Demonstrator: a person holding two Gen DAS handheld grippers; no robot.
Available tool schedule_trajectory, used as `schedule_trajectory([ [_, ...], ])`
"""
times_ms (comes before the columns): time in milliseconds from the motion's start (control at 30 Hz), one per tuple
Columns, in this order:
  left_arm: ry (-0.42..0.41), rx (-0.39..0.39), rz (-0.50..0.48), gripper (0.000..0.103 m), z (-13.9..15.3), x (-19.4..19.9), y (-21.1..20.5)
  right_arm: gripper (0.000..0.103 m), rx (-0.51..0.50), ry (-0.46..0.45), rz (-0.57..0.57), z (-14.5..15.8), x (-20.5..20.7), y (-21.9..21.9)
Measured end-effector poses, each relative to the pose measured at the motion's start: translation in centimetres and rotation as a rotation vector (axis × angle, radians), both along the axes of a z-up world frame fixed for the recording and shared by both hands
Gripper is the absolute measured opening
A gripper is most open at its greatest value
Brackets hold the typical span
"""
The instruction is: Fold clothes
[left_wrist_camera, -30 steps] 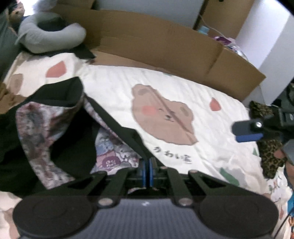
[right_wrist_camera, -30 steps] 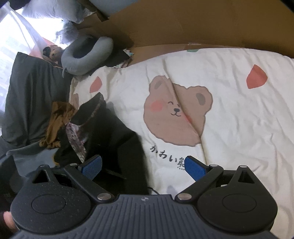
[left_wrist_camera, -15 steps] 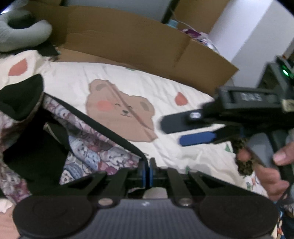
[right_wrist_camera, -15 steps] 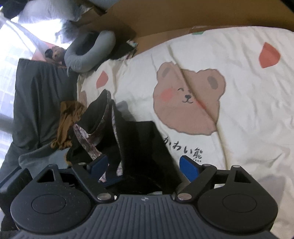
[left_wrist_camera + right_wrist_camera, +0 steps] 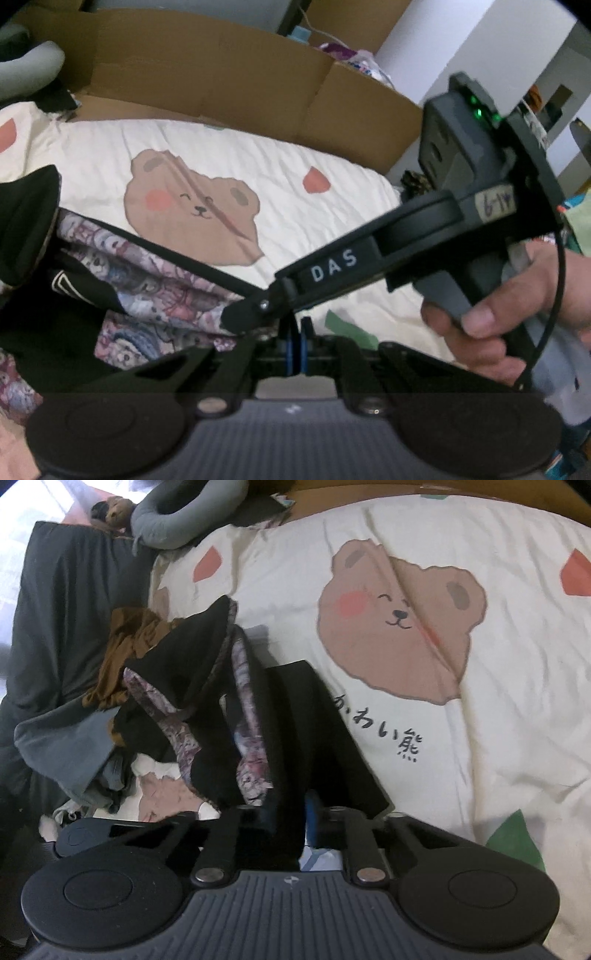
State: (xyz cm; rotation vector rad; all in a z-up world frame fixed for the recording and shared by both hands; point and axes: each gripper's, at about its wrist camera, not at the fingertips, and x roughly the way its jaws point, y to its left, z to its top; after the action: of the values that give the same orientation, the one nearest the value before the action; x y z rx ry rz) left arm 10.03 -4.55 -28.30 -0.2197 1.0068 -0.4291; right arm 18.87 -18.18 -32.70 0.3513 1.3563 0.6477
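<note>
A black garment with a bear-print lining (image 5: pixel 155 291) lies bunched on the left of the bear quilt (image 5: pixel 332 221). Its black hem runs as a taut strip into my left gripper (image 5: pixel 295 345), which is shut on it. My right gripper (image 5: pixel 242 317), marked DAS and held by a hand (image 5: pixel 517 317), comes in from the right. Its tip meets the same hem just in front of the left gripper's pads. In the right wrist view the right gripper (image 5: pixel 291 814) is shut on a black fold of the garment (image 5: pixel 303 716), one blue pad (image 5: pixel 313 812) showing.
Cardboard walls (image 5: pixel 207 62) stand along the far edge of the bed. A grey neck pillow (image 5: pixel 177 520) lies at the far left corner. A pile of brown and grey clothes (image 5: pixel 122 657) and a dark blanket (image 5: pixel 59 598) lie left of the garment.
The right gripper, open a second ago, swung in from the right to the left gripper and shut on the garment's hem. The garment was drawn up and towards me.
</note>
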Motion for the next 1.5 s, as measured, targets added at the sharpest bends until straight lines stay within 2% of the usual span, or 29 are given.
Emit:
schedule_trajectory([
  [33, 0.004, 0.006, -0.007, 0.005, 0.0, -0.1, 0.0, 0.002, 0.0, -0.002, -0.001, 0.0, 0.0, -0.1],
  [200, 0.015, 0.046, -0.073, 0.014, 0.8, -0.3, 1.0, 0.001, -0.002, -0.014, -0.007, 0.1, 0.1, -0.6],
  [400, -0.009, 0.186, -0.041, 0.016, 2.5, 1.4, 6.4, 0.0, -0.004, -0.029, -0.021, 0.2, 0.1, -1.2],
  [500, -0.021, 0.256, -0.025, 0.029, 3.4, 2.2, 9.1, 0.0, -0.009, -0.036, -0.018, 0.4, 0.0, -1.2],
  [600, -0.049, 0.325, -0.012, 0.033, 4.9, 3.4, 11.7, 0.0, -0.011, -0.04, -0.017, 0.5, 0.0, -1.2],
  [733, -0.107, 0.421, -0.013, 0.05, 6.7, 4.9, 14.1, 0.0, -0.008, -0.038, -0.019, 0.5, 0.0, -1.2],
  [833, -0.123, 0.506, -0.042, 0.05, 7.1, 6.0, 15.6, 0.0, -0.009, -0.04, -0.021, 0.5, -0.1, -1.3],
  [933, -0.136, 0.612, -0.113, 0.052, 6.9, 7.0, 16.1, 0.0, -0.016, -0.046, -0.027, 0.5, -0.1, -1.4],
  [1100, -0.131, 0.744, -0.251, 0.054, 5.7, 7.8, 16.6, 0.0, -0.022, -0.041, -0.03, 0.3, -0.2, -1.6],
  [1300, -0.11, 0.85, -0.466, 0.054, 3.7, 7.5, 16.2, 0.0, -0.027, -0.045, -0.022, 0.3, -0.2, -1.5],
  [1500, -0.098, 0.91, -0.553, 0.054, 1.9, 8.7, 16.1, 0.0, -0.031, -0.043, -0.006, 0.3, -0.3, -1.2],
])
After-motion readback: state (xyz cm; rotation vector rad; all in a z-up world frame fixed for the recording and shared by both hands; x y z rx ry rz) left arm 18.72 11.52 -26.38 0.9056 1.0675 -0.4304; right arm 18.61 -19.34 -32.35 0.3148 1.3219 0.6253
